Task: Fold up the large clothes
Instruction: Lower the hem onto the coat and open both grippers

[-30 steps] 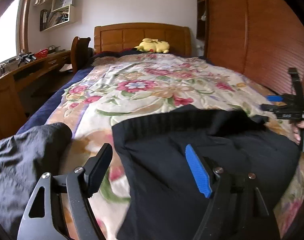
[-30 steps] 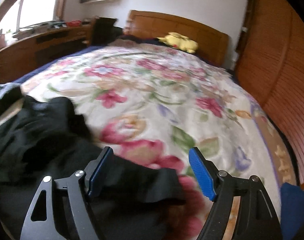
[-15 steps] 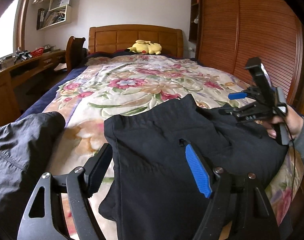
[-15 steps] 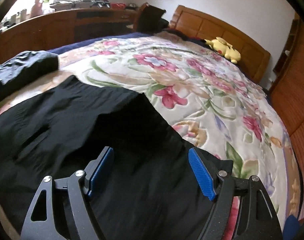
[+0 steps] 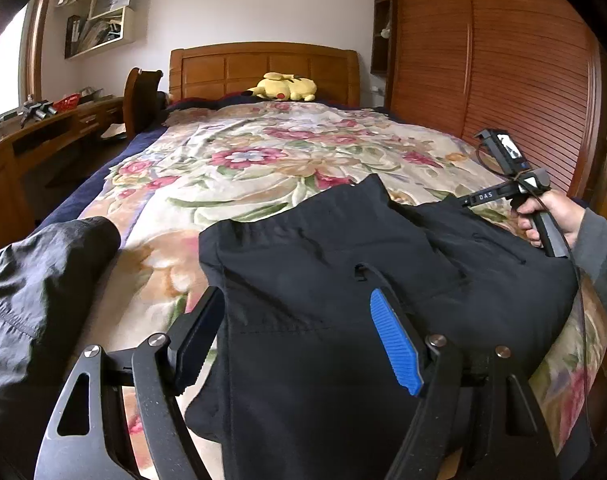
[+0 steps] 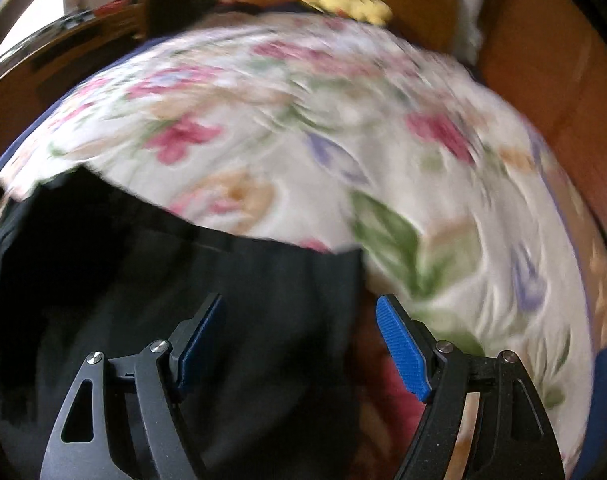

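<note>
Black trousers [image 5: 343, 280]: lay folded on floral bedspread [image 5: 263, 168], near its foot. Left gripper [image 5: 295, 344], right gripper [image 6: 299, 344]: both wide, empty, over trousers. Risk: pinching one layer only, undoing fold.

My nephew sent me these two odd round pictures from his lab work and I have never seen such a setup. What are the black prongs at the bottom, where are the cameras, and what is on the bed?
No robot here: a person holds a hand tool with two fingers in each hand, and a wide-angle camera on each tool looks forward along them. The prongs are those fingers. One picture comes from the left gripper, the other, blurred, from the right gripper. The left view also shows the person's hand holding the right tool. On the floral bedspread lies a black garment, partly folded, with another dark garment at the left and a yellow plush toy by the headboard. Both grippers are open and hold nothing.
</note>
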A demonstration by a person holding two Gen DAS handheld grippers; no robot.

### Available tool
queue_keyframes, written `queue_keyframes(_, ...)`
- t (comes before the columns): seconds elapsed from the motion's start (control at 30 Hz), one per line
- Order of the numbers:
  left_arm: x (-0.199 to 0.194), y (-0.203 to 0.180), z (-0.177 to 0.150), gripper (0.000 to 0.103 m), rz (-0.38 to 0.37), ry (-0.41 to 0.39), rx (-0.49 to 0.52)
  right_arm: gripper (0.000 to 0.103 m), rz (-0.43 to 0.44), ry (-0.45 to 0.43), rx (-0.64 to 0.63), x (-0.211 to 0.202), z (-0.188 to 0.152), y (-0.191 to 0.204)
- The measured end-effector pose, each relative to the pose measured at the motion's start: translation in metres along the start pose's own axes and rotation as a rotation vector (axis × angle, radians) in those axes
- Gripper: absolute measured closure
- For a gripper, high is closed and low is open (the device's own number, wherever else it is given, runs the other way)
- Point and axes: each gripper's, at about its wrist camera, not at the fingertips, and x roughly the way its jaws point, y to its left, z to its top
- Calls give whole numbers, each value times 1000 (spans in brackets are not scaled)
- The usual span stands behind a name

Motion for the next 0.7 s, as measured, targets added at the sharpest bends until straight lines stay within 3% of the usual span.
queue_keyframes(0.13,1,-4,-1,27,-2,2,17,32,50,48,86,14,1,-20)
queue_keyframes(0.2,2,-6,-2,27,-3,9,19,49,64,73,84,19,-1,-20)
queue_keyframes(0.27,5,-8,-4,27,-3,20,25,79,89,89,74,21,-3,-21)
queue_keyframes(0.37,7,-10,-5,27,-5,26,32,97,84,96,67,24,-5,-23)
queue_keyframes(0.47,10,-13,-7,27,-3,41,44,101,71,48,35,14,-5,-23)
queue_keyframes(0.6,16,-18,-11,27,7,59,71,101,-106,-64,56,-10,-7,-34)
queue_keyframes(0.7,19,-18,-12,27,1,72,68,101,-165,-36,68,-7,-7,-32)
